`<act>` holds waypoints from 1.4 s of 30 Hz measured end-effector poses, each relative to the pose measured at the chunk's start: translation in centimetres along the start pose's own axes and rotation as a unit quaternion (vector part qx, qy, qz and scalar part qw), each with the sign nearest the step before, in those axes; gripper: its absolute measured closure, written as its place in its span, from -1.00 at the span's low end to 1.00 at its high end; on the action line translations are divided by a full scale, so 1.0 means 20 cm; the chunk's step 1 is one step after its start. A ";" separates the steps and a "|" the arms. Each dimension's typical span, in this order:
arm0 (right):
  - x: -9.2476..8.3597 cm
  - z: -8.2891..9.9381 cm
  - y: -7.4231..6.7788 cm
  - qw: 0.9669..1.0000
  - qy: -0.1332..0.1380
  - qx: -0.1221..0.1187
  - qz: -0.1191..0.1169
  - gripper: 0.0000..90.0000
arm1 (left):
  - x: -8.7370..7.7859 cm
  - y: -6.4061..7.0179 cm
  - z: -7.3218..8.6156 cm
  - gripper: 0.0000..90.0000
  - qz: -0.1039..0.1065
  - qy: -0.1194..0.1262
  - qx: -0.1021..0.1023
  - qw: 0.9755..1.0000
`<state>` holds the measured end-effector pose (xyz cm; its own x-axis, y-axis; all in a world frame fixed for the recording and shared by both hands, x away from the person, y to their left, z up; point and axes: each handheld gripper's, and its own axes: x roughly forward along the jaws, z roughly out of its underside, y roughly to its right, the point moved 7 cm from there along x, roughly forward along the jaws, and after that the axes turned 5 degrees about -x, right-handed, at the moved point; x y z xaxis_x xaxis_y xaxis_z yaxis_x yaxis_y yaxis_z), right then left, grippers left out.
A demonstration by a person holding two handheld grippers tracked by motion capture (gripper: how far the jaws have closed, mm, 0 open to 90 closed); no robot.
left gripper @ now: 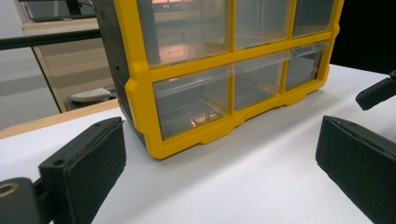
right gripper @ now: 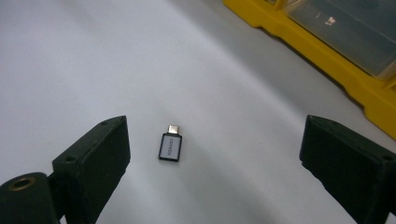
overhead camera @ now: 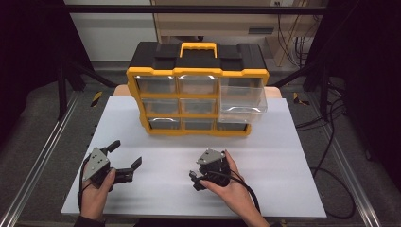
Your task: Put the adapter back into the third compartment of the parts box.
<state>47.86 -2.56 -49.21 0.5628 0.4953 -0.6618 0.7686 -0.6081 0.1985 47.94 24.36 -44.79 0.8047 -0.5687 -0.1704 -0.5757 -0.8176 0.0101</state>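
While the right gripper [right gripper: 215, 154] hangs low over the white table [overhead camera: 283, 156], its jaws stand wide apart with a small black adapter [right gripper: 170, 146] lying flat on the surface between them — touched by neither pad. Its pale label carries lettering too small to read, and a short metal plug sticks out of its far end. From the high view the adapter is hidden under the right hand [overhead camera: 231, 187]. The left gripper [overhead camera: 126, 156] rests near the table's front left, jaws also spread with nothing in them. Behind stands a yellow-and-black drawer cabinet [overhead camera: 196, 71], one clear drawer [overhead camera: 242, 101] on its right pulled out — contents of the drawers cannot be made out.
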 end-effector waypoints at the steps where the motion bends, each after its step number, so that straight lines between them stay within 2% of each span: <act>1: 0.00 0.00 0.00 1.000 0.000 0.000 0.000 -0.80 | 0.00 0.00 0.00 -0.96 0.001 -0.001 0.001 1.000; 10: 0.04 0.00 -0.04 0.999 -0.010 0.024 -0.031 -0.84 | 0.02 0.02 0.01 -0.97 0.009 -0.005 -0.001 1.000; 17: 0.10 -0.02 -0.05 0.997 -0.028 0.054 -0.041 -0.83 | 0.03 0.02 0.01 -0.98 0.016 -0.009 0.002 1.000; 21: 0.11 -0.03 -0.04 0.996 -0.044 0.067 -0.032 -0.72 | 0.02 0.02 0.01 -0.98 0.014 -0.007 -0.001 1.000; 25: 0.11 -0.02 -0.04 0.994 -0.055 0.084 -0.044 -0.48 | 0.03 0.02 0.01 -0.98 0.014 -0.007 0.000 1.000; 31: 0.12 -0.01 -0.05 0.992 -0.058 0.090 -0.061 0.02 | 0.04 0.03 0.01 -0.98 0.018 -0.010 0.003 1.000; 37: 0.14 0.03 -0.08 0.992 -0.072 0.077 -0.066 0.34 | 0.04 0.04 0.01 -0.98 0.016 -0.009 0.000 1.000; 42: 0.16 0.02 -0.09 0.993 -0.067 0.069 -0.073 0.51 | 0.06 0.04 0.02 -0.98 0.022 -0.013 0.004 1.000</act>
<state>48.18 -0.14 -51.99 0.3962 0.5024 -0.7685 0.7847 -0.6198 -0.0006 48.28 23.01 -45.31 0.7751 -0.6009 -0.1955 -0.6111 -0.7915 0.0098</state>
